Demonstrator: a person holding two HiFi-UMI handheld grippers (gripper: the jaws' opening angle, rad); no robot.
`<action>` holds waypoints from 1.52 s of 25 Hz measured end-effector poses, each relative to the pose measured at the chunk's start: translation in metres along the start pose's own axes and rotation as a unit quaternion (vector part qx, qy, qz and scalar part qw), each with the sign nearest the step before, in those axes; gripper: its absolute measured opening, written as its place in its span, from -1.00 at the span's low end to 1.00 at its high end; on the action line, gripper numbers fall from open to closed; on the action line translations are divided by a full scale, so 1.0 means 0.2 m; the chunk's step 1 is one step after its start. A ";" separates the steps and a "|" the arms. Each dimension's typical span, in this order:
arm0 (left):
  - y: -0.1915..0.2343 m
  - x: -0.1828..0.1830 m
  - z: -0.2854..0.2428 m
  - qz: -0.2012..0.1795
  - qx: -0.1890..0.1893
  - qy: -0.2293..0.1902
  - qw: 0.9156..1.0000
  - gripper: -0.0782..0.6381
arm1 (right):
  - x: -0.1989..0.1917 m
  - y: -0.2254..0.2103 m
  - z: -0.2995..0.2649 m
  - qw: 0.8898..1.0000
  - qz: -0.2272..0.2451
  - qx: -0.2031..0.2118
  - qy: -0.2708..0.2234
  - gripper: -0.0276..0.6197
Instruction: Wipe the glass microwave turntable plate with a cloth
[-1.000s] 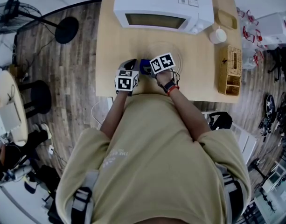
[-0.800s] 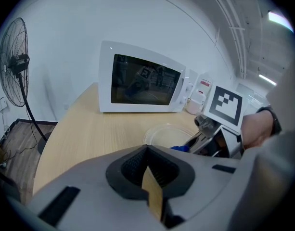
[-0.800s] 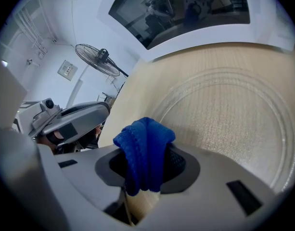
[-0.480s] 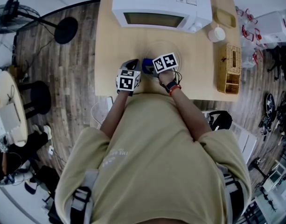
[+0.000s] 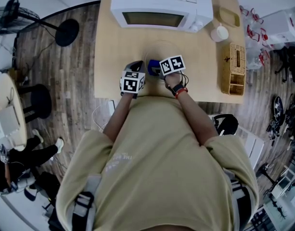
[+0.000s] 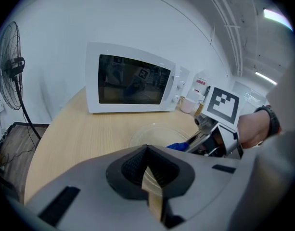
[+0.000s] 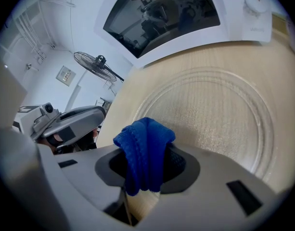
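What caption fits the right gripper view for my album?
Right gripper pinching a blue cloth, with the glass turntable plate ahead and the white microwave behind it.

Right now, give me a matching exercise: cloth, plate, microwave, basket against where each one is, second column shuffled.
Things:
1. cloth
2. plate
3. microwave
4. basket

Places:
a. at the right edge of the table
b. flat on the table, in front of the microwave
c. clamped in the right gripper
d. at the table's far edge, door shut

Pairs: 1-c; 2-b; 3-d; 4-a
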State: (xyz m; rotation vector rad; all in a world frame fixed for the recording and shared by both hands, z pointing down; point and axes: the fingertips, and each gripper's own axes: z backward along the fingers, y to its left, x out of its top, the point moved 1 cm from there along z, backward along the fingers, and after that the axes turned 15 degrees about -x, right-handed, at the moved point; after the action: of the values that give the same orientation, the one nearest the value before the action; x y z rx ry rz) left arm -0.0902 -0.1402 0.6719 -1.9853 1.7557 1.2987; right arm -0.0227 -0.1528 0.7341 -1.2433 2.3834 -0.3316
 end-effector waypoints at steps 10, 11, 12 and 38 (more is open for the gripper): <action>-0.17 0.00 -0.07 0.009 0.021 -0.019 1.000 -0.75 | -0.07 -0.18 0.10 1.000 0.008 0.000 -0.003 -0.48; -0.19 0.00 -0.07 0.011 0.024 -0.020 0.999 -0.75 | -0.07 -0.19 0.11 1.000 0.008 0.001 -0.003 -0.48; -0.20 -0.01 -0.07 0.013 0.027 -0.022 0.999 -0.75 | -0.08 -0.21 0.12 1.000 0.008 0.003 -0.004 -0.48; -0.31 0.02 -0.17 -0.028 -0.031 0.013 0.999 -0.75 | -0.12 -0.49 0.27 0.997 -0.073 -0.017 -0.021 -0.48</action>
State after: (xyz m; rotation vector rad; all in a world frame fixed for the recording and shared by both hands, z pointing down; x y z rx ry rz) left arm -0.0198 -0.1463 0.6651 -2.0786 1.6774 1.3314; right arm 0.0858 -0.1899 0.7317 -1.4302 2.2765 -0.3077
